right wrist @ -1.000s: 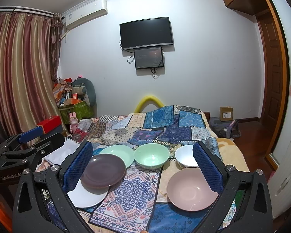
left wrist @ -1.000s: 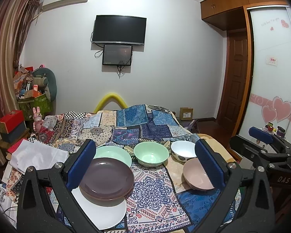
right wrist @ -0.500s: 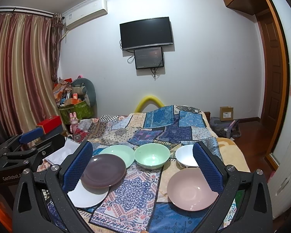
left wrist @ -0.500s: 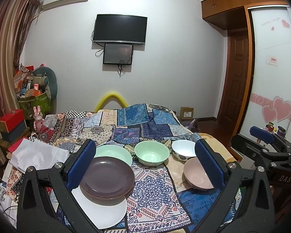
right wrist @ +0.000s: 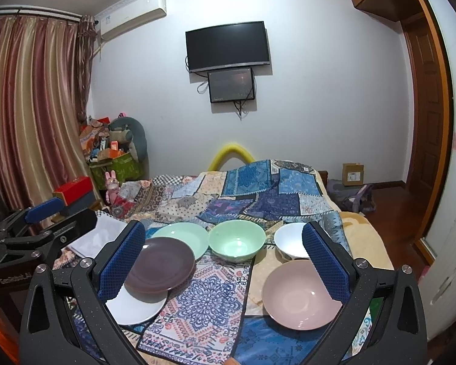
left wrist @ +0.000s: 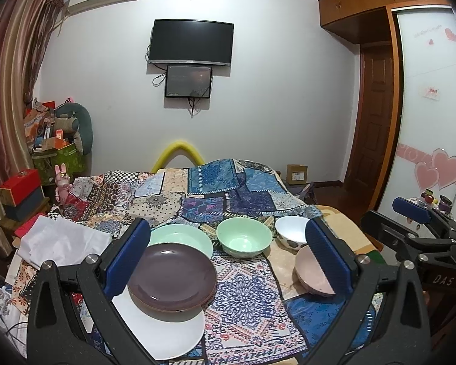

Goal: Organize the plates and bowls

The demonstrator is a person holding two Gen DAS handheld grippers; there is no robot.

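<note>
Both hand-held grippers are hovering spread wide and empty over the near end of the bed point(right wrist: 358, 237): the left hand-held gripper point(left wrist: 228, 258) is framing the plates, and the right hand-held gripper point(right wrist: 223, 258) is framing the whole spread of crockery. I am holding them level, fingers pointing forward toward the far wall, side by side and touching nothing.

The crockery is sitting on the patchwork cloth point(left wrist: 243, 292) toward the near edge of the bed. At the near-left corner a purple plate point(left wrist: 171, 276) is resting on a white plate point(left wrist: 167, 334), with a green plate point(left wrist: 182, 238) just behind. A green bowl point(left wrist: 243, 240) is sitting in the middle, a white bowl point(left wrist: 290, 234) to its right, and a pink bowl point(right wrist: 301, 293) at the near-right.

I am judging all of these to be stiff, glazed and slippery, breakable if knocked together, and moderately heavy for a rim pinch. The soft bedding is giving little firm support, so pressing down may tip them. I would be taking each piece by its rim, one finger inside and one outside; the bowls' raised walls are offering the easier hold, while the flat plates need a finger slid under the lip. The pink bowl is lying nearest the right gripper, so it seems the likely first grasp.
</note>
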